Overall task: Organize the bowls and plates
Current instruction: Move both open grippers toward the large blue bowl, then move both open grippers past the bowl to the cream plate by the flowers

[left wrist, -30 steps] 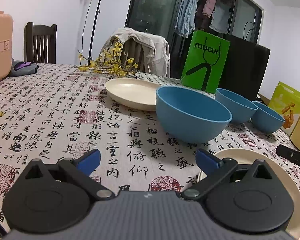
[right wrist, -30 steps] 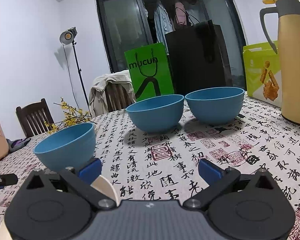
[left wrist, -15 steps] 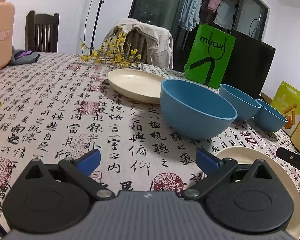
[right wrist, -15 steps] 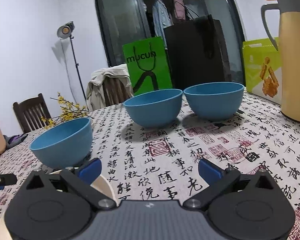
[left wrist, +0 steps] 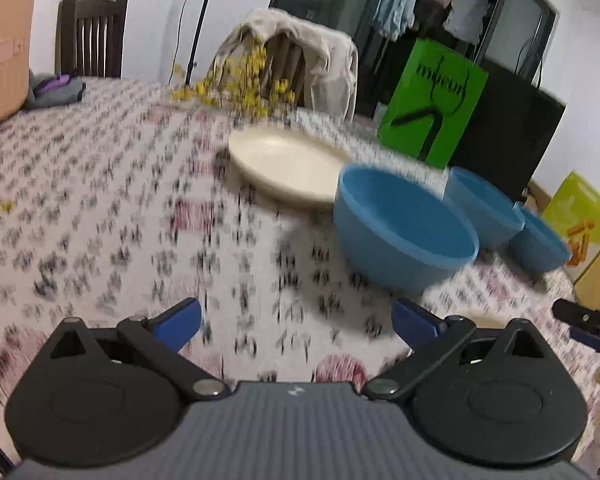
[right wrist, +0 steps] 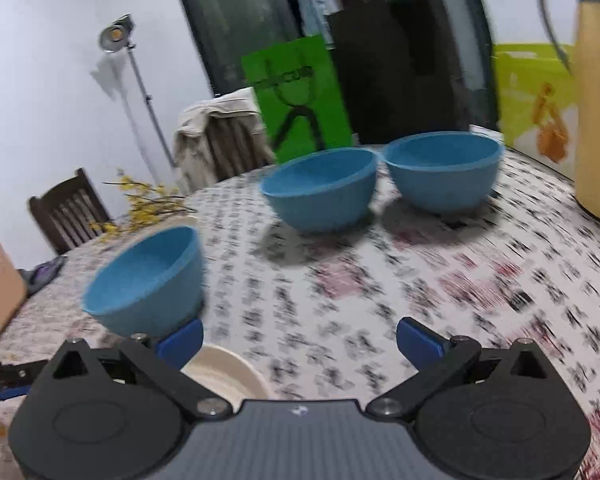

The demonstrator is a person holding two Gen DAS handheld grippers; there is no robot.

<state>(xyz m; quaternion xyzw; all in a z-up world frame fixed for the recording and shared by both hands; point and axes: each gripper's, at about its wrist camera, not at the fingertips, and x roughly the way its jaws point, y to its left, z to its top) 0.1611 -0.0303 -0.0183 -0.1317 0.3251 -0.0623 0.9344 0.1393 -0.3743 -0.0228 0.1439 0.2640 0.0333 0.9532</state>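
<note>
- Left tool [left wrist: 296,322]: both blue-tipped fingers spread wide, nothing between them; it is above the patterned cloth of the surface [left wrist: 100,208].
- Right tool [right wrist: 300,338]: fingers likewise spread wide and empty, held over the same cloth.
- Nearest blue bowl [left wrist: 404,232]: upright on the surface, ahead and to the right of the left tool, apart from its fingers.
- Middle blue bowl [left wrist: 486,206] and far blue bowl [left wrist: 540,240]: upright in a row behind the nearest one. In the right wrist view these two stand side by side, rims nearly touching; contact cannot be confirmed.
- Far cream plate [left wrist: 288,164]: flat on the surface, just behind the nearest bowl; its near edge is hidden by the bowl rim.
- Near cream plate [right wrist: 224,372]: flat on the surface under the left finger of the right tool; only a sliver shows in the left wrist view.
- Yellow flower sprigs [left wrist: 236,88] lie at the far edge of the surface, before a chair draped with a jacket [left wrist: 296,56].
- Green paper bag [left wrist: 436,96] stands behind the bowls; a tan thermos jug [right wrist: 598,112] stands at the right.
- Both views are motion-blurred; cloth print illegible.
</note>
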